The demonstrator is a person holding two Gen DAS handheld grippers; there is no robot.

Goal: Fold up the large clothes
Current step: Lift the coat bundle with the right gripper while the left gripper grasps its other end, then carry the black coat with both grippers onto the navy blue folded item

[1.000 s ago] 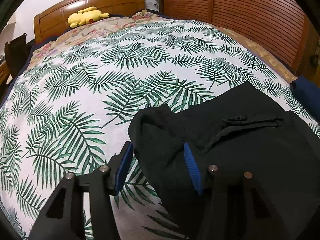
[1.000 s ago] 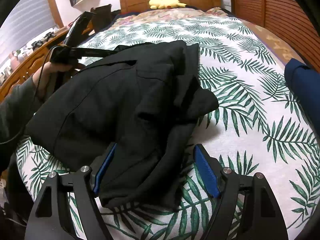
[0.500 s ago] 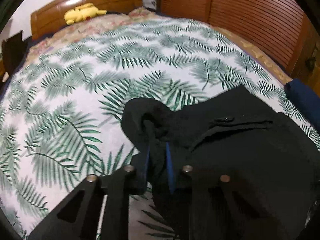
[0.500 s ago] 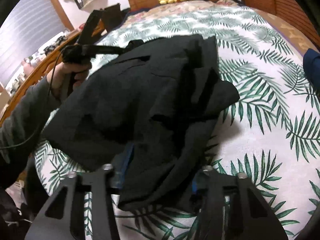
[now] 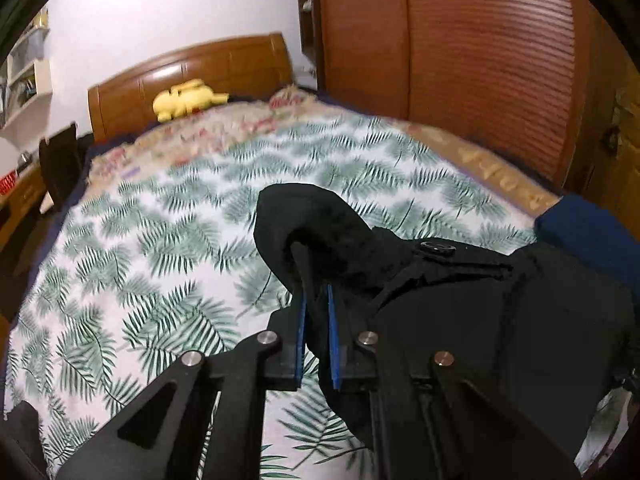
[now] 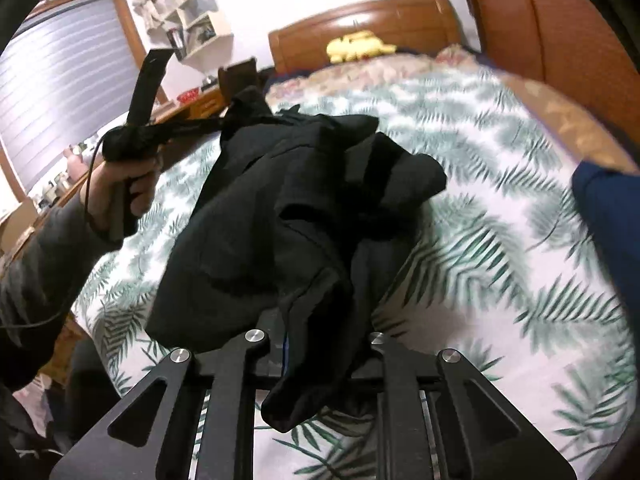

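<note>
Both jaws, spread a second ago, now pinch the black garment [image 6: 280, 216]: left hand-held gripper [image 5: 316, 300] at one corner, right hand-held gripper [image 6: 316, 344] at another, lifting it off the bed [image 5: 160, 248], ready for folding.

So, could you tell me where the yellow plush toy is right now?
The yellow plush toy lies at the far end of the bed, against the wooden headboard, well beyond the black garment in both views.
</note>
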